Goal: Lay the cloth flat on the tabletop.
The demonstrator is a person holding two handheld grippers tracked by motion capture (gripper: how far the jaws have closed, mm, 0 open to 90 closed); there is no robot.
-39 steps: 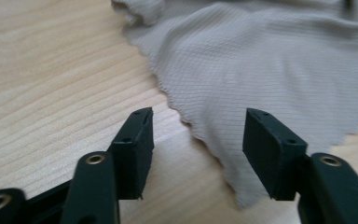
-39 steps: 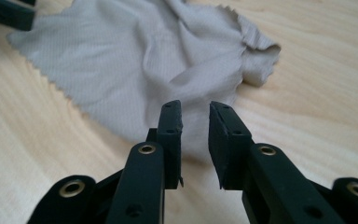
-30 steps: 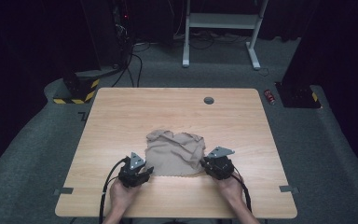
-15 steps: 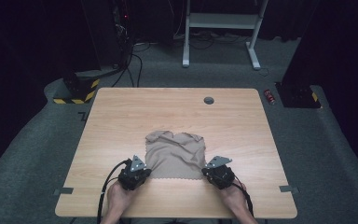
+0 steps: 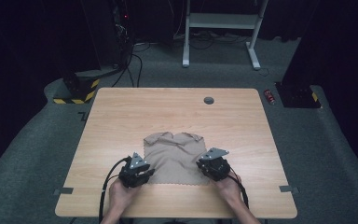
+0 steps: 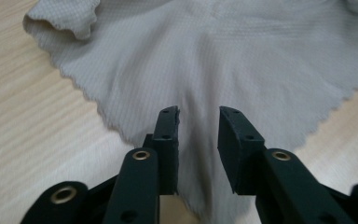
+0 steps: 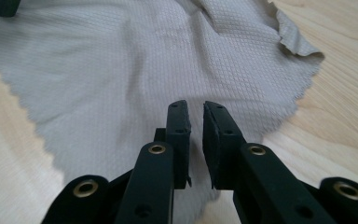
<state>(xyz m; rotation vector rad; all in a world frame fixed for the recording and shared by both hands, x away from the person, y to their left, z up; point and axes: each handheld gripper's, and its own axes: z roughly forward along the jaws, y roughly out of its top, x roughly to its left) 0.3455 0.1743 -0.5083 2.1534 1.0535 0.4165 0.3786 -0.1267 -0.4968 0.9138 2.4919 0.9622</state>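
A beige cloth [image 5: 177, 154] lies spread on the wooden table [image 5: 168, 112], its far edge rumpled. My left gripper [image 5: 147, 173] sits at the cloth's near left corner. In the left gripper view the jaws [image 6: 198, 114] stand apart, having just been opening, and the cloth [image 6: 242, 60] lies under the gap without being pinched. My right gripper [image 5: 203, 167] sits at the near right corner. Its jaws [image 7: 196, 108] have just been opening to a narrow gap over the cloth [image 7: 121, 60], and the pads are not pressing on it.
A round grommet hole [image 5: 209, 100] sits near the table's far edge. Grey tape tabs [image 5: 63, 191] mark the near corners. On the floor beyond are cables, a yellow-black striped block [image 5: 72, 95] and a white desk frame [image 5: 219, 21].
The cloth has been drawn toward the near edge and lies flatter than a second ago. Both grippers stay at its near corners.
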